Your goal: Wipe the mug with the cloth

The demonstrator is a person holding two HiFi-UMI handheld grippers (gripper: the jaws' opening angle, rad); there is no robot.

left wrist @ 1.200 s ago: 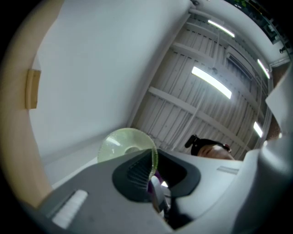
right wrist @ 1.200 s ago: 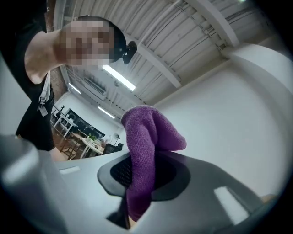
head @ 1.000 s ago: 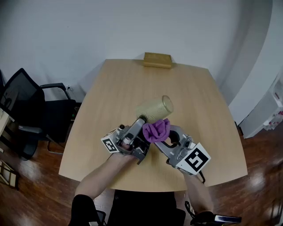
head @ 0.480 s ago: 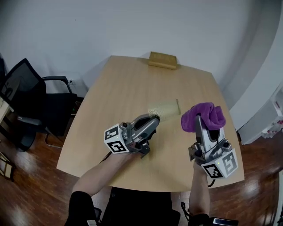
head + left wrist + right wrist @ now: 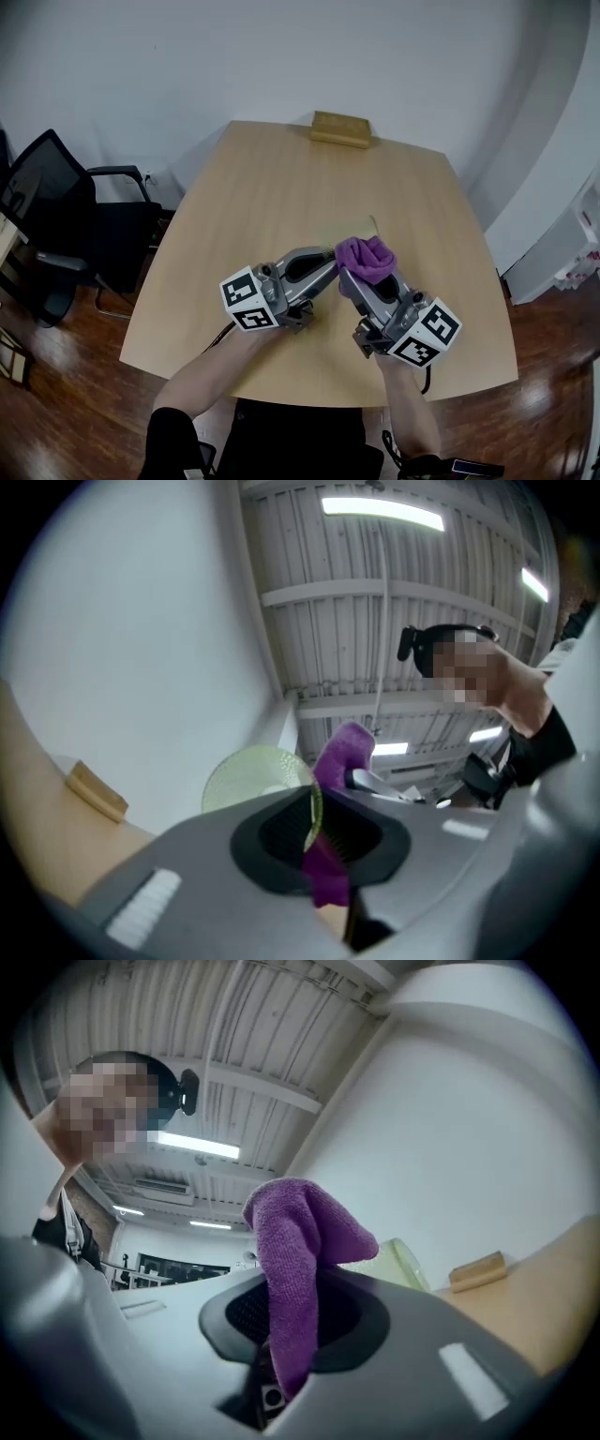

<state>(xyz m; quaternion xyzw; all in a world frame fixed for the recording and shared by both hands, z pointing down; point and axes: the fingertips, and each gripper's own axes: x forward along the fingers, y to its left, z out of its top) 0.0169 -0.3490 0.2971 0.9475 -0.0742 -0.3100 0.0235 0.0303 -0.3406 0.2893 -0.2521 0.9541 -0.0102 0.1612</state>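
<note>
A translucent yellow-green mug [image 5: 359, 228] is held above the wooden table [image 5: 253, 187], mostly hidden behind the grippers in the head view. My left gripper [image 5: 326, 261] is shut on the mug, whose thin rim [image 5: 312, 803] runs between the jaws in the left gripper view. The mug's body [image 5: 253, 778] shows beyond them. My right gripper [image 5: 352, 277] is shut on a purple cloth [image 5: 366, 256], which bunches up over its jaws. The cloth [image 5: 344, 754] lies against the mug's right side. From the right gripper view the cloth [image 5: 298, 1241] fills the jaws, with the mug [image 5: 405, 1262] just behind it.
A tan wooden block [image 5: 340, 128] lies at the table's far edge. A black office chair [image 5: 56, 216] stands to the left of the table. White furniture [image 5: 562, 246] stands at the right. The floor is dark wood.
The right gripper swung out to the right and up with the cloth, then came back against the mug. The left gripper kept hold of the mug and lowered it slightly.
</note>
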